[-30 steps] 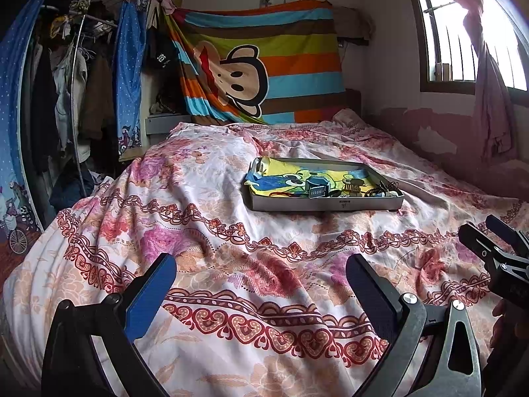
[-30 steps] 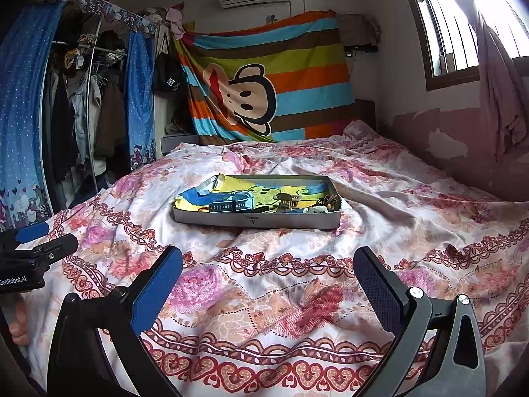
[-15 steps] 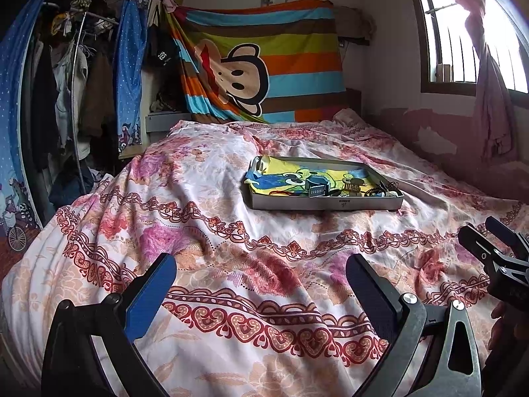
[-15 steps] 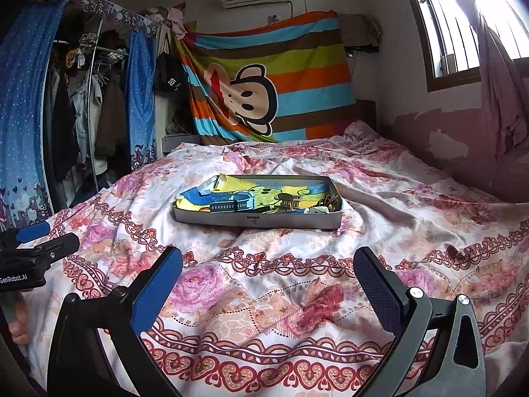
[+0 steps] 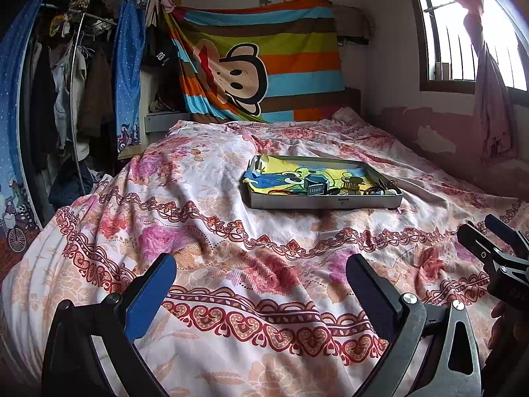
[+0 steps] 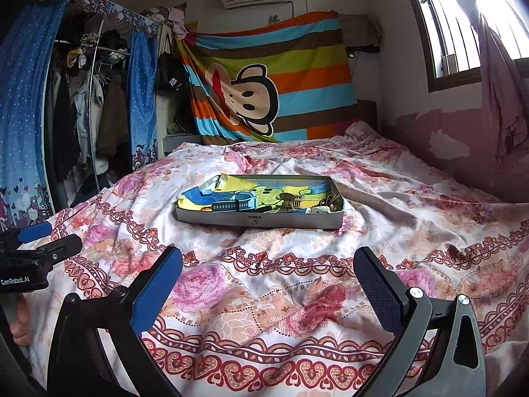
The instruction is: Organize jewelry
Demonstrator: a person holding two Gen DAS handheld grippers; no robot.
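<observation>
Shallow grey tray [image 6: 259, 220] on floral bedspread [image 6: 264, 284], holding blue watch [image 6: 236, 202], beads [image 6: 329, 201] and other jewelry bunched toward one end; left tongs [image 5: 261, 284] and right tongs [image 6: 267, 276] wide open, empty, well short of tray; sorting stage undeterminable.

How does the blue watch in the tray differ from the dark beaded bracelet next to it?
The blue watch is a broad flat strap with a row of holes, lying toward the tray's middle; the beaded bracelet is thin, dark and bunched at the tray's right end. The watch looks bigger. Both rest on the yellow cartoon cloth inside the tray, untouched by either gripper.
</observation>
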